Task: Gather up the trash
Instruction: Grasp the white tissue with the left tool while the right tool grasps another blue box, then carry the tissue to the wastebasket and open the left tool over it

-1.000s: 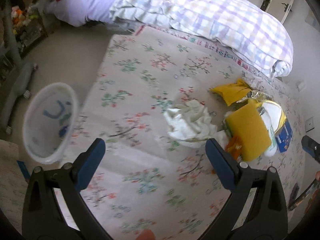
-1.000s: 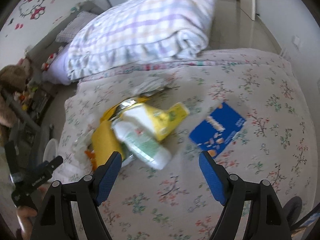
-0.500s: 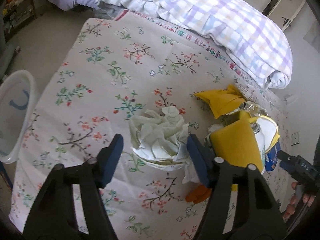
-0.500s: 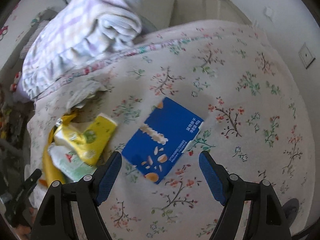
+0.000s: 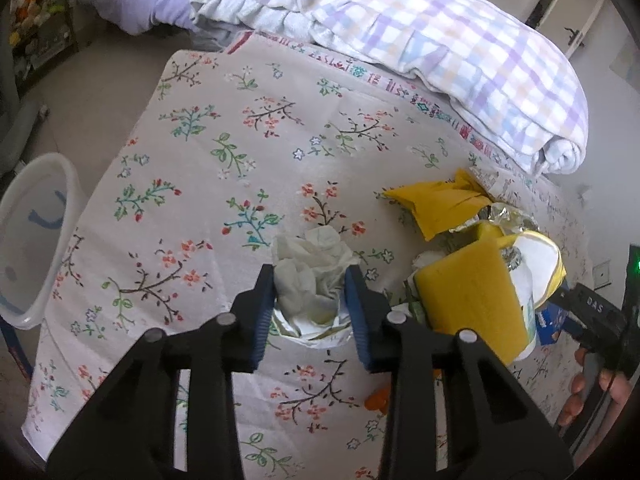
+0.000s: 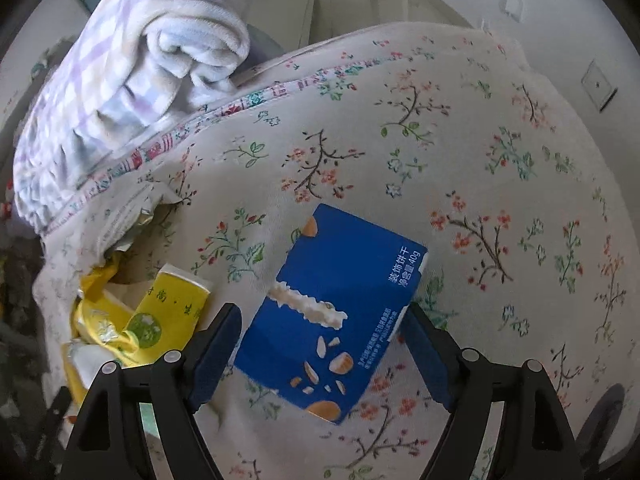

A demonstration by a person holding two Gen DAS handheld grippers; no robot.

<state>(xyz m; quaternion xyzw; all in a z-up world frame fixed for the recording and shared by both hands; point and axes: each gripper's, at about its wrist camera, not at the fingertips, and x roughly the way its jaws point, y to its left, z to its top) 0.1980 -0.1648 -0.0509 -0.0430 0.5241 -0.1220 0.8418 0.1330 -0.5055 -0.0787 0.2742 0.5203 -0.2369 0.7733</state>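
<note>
A crumpled white tissue wad point(image 5: 310, 276) lies on the floral bedsheet point(image 5: 208, 184). My left gripper point(image 5: 310, 304) is closed onto it, both pads pressing its sides. Right of it lies a pile of yellow wrappers point(image 5: 438, 200) and a yellow pack point(image 5: 468, 300) on a white bottle. A blue biscuit box point(image 6: 336, 308) lies flat on the sheet. My right gripper point(image 6: 320, 356) is open and straddles the box's near end, its pads at either side. The yellow packs point(image 6: 160, 316) lie left of the box.
A white plastic bin point(image 5: 32, 232) stands on the floor off the bed's left edge. A folded checked blanket point(image 5: 400, 40) lies along the far side of the bed. A small orange scrap point(image 5: 378, 400) lies near the left gripper.
My left gripper moved forward over the tissue wad and closed on it. My right gripper swung right from the yellow packs and came down around the blue box.
</note>
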